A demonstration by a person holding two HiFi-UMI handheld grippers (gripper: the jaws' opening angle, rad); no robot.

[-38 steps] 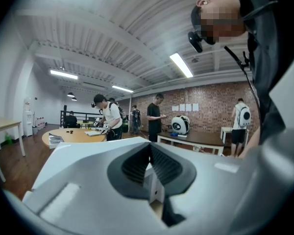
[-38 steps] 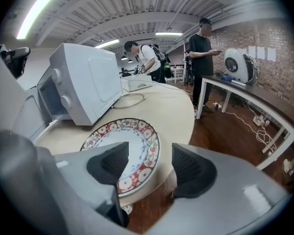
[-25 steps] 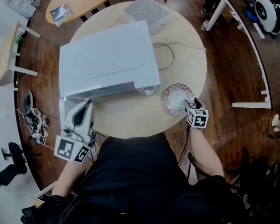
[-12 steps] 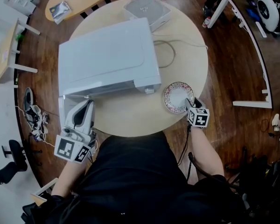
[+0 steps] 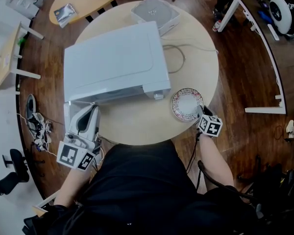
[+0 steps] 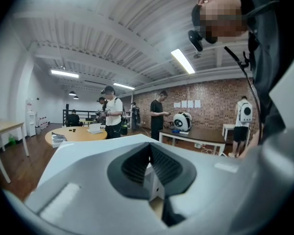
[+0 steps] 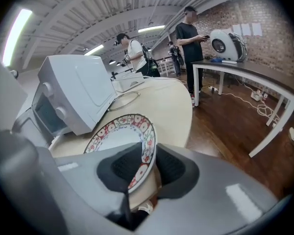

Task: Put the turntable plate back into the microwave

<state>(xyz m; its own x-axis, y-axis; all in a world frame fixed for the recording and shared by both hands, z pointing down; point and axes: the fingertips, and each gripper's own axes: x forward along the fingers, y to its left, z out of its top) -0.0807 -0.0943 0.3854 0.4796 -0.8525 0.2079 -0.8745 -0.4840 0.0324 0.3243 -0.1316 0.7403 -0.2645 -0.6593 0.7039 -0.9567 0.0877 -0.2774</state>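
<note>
– head view first: what carried it all?
– a pale round table (image 5: 137, 126) on a dark wood floor (image 5: 245, 72), in a workshop with a brick wall (image 7: 264, 18) and people (image 7: 188, 38) standing about. a white microwave (image 5: 112, 62) filled the table's left half. a smaller white box (image 5: 154, 11) sat at the far edge, and a cable (image 5: 176, 58) looped on the table behind the microwave.
– and the plate?
– the plate (image 5: 186, 104) lay face up at the table's near right edge, just beside the microwave's front right corner. it was round, the same width every way, white in the middle with a red flowered band.
– the grippers?
– the right gripper (image 5: 201, 111) had just been closing its jaws, and they were clamped on the plate's near rim. the left gripper (image 5: 85, 116), at the near left edge, had its jaws pressed on the edge of the microwave's open door (image 5: 67, 119).
– any writing?
– only black and white square markers (image 5: 210, 125) on the gripper cubes. the sheets (image 7: 245, 31) on the wall were too small to read.
</note>
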